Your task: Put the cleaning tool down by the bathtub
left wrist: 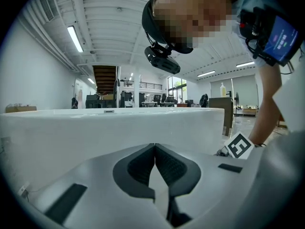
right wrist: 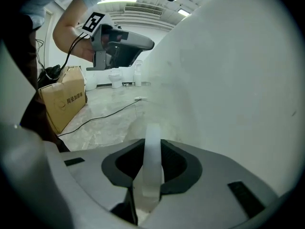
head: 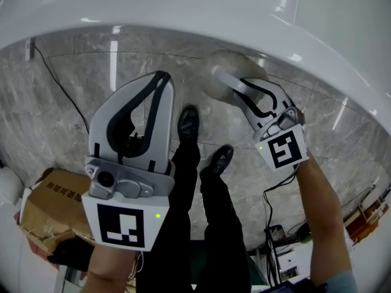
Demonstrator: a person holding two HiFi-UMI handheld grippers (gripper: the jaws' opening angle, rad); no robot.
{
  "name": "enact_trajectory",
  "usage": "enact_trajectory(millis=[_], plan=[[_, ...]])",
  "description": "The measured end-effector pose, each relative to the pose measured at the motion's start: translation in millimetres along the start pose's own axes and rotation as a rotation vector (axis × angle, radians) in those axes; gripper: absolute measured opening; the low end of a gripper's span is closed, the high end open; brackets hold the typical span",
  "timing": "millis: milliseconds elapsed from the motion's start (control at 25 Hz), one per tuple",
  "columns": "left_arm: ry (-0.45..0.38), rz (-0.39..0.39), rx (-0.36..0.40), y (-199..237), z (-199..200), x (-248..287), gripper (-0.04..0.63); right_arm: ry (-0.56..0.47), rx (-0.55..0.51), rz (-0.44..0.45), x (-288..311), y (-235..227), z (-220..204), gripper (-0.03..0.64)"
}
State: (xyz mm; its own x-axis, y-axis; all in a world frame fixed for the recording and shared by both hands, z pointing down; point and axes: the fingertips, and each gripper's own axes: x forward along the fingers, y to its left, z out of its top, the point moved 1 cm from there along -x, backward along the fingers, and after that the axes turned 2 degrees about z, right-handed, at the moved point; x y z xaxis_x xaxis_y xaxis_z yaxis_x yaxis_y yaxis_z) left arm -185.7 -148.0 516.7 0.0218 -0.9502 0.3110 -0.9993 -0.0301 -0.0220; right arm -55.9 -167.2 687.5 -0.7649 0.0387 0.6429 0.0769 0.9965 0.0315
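Observation:
The cleaning tool has a pale round head and a white handle. My right gripper is shut on that handle and holds the head low over the grey floor, close to the white bathtub. In the right gripper view the handle stands upright between the jaws, with the tub wall filling the right side. My left gripper hangs to the left of it, shut with nothing between its jaws. In its own view the left gripper faces the tub side.
The person's legs and black shoes stand on the marble floor between the grippers. A cardboard box lies at the lower left, also the cardboard box in the right gripper view. A black cable runs across the floor.

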Motion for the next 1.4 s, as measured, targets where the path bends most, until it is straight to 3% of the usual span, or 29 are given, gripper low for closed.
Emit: enact_trajectory(millis=[1400], plan=[[0.032, -0.021, 0.034, 12, -55, 10, 0.017, 0.118, -0.027, 0.080, 106, 14, -112, 0.106]])
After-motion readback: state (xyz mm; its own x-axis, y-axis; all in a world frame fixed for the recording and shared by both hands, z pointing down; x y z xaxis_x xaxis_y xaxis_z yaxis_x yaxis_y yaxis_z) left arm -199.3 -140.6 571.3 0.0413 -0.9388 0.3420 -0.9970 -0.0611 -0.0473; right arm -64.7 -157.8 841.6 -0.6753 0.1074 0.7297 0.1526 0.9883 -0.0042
